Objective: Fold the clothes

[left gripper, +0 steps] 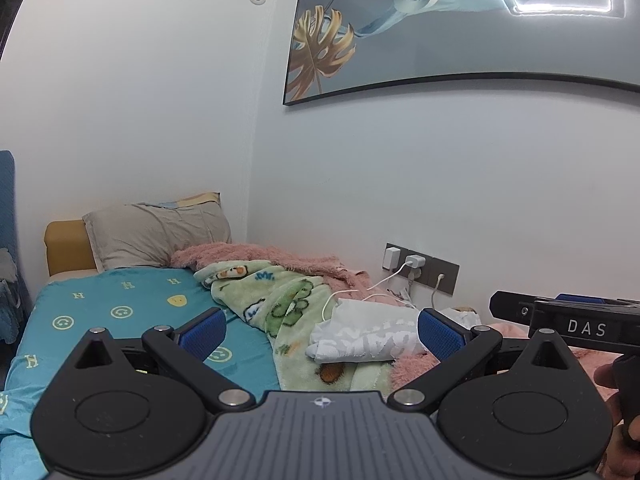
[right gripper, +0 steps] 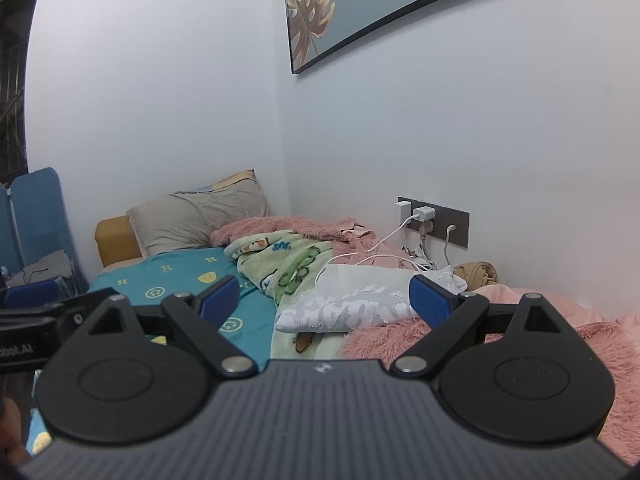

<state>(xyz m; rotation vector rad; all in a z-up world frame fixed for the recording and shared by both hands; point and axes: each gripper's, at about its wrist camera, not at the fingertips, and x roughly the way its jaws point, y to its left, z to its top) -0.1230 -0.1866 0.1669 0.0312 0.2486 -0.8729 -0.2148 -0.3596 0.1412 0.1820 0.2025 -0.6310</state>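
Note:
A white garment with pale lettering [left gripper: 360, 334] lies folded on the green cartoon blanket [left gripper: 276, 300] on the bed; it also shows in the right wrist view [right gripper: 352, 304]. My left gripper [left gripper: 320, 332] is open and empty, held above the bed short of the garment. My right gripper [right gripper: 326, 300] is open and empty, also short of the garment, and its body shows at the right of the left wrist view [left gripper: 580, 324]. The left gripper's body shows at the left edge of the right wrist view [right gripper: 48, 320].
A teal smiley sheet [left gripper: 120, 312] covers the bed's left side. A pink fluffy blanket [right gripper: 560, 320] lies at right. A grey pillow [left gripper: 156, 236] leans on the headboard. White charger cables [right gripper: 380, 248] run from a wall socket strip [right gripper: 436, 220] over the bedding.

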